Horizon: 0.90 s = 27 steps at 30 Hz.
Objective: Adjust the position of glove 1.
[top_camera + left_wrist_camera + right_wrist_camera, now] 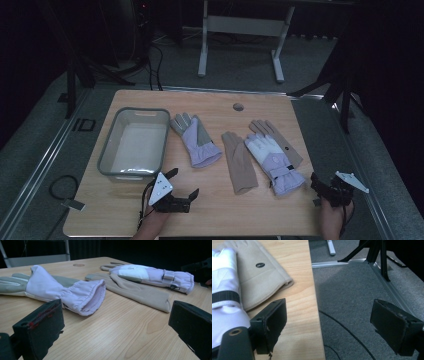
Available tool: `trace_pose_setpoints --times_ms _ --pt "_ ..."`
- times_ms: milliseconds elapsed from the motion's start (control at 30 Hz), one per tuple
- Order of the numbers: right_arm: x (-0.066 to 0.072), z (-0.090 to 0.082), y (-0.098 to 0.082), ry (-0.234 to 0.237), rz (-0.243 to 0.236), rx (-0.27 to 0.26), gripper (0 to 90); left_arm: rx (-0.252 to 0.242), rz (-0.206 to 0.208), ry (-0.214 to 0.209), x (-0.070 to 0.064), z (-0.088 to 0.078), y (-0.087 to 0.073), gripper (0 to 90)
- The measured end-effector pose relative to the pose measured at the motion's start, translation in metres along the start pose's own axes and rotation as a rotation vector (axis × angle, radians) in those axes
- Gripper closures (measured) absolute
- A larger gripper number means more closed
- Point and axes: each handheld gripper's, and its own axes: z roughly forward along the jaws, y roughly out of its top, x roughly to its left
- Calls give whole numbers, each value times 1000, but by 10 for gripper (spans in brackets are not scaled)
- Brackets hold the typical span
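At the far left of the light wooden table (220, 210) stands the grey rectangular plastic bin (107, 150), its long side running away from you, with nothing in it that can be made out. Just in front of its near right corner you hold your left gripper (184, 182), low over the bare wood and pointing towards the gloves. Its two black jaws stand wide apart with nothing between them; in the left gripper view they frame only open tabletop.

Right of the bin lies the lilac padded glove with grey fingers (62, 292), cuff towards you, its gathered opening nearest the left gripper but well clear of it. Next comes the flat beige fleece glove (239, 162), lying alone, cuff towards the near edge. Beside it the lilac-and-white padded glove with a black wrist strap (274, 160) rests on top of a second beige fleece glove bearing a small dark oval label (259, 277), covering that glove's left part.

At the far right you hold your right gripper (327, 189) at the table's near right corner, just beyond the cuff of the strapped glove. Its jaws are also spread wide and grip nothing: in the right gripper view one hangs over the table edge beside the white cuff, the other over the grey carpet (352, 297).
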Motion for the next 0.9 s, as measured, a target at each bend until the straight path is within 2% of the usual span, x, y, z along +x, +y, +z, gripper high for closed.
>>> trace_pose_setpoints --times_ms 100,233,333,433,600,700,733,767,800,833,867,900 --pt "0 1 0 8 1 9 136 5 0 1 0 0 0 0" --pt "0 6 5 34 -4 68 136 4 -9 4 1 0 0 0" --pt "0 5 9 54 1 73 136 5 -10 2 1 0 0 0" --pt "5 3 19 51 -29 62 134 6 -11 1 1 0 0 0" --pt "11 0 42 86 -62 59 107 2 -13 0 1 0 0 0" --pt "21 -4 58 78 -113 45 132 4 -8 -1 1 0 0 0" --pt "22 -4 61 92 -128 62 157 3 -10 -4 2 0 0 0" --pt "26 -4 67 135 -141 86 133 3 -13 -4 2 0 0 0" --pt "29 -5 70 161 -150 92 164 4 -17 -5 2 0 0 0" --pt "34 -7 74 169 -179 98 255 3 -19 -6 2 0 0 0" --pt "38 -7 77 163 -199 100 253 1 -23 -6 3 0 0 0" --pt "42 -8 82 187 -204 85 196 2 -24 -7 3 0 0 0"
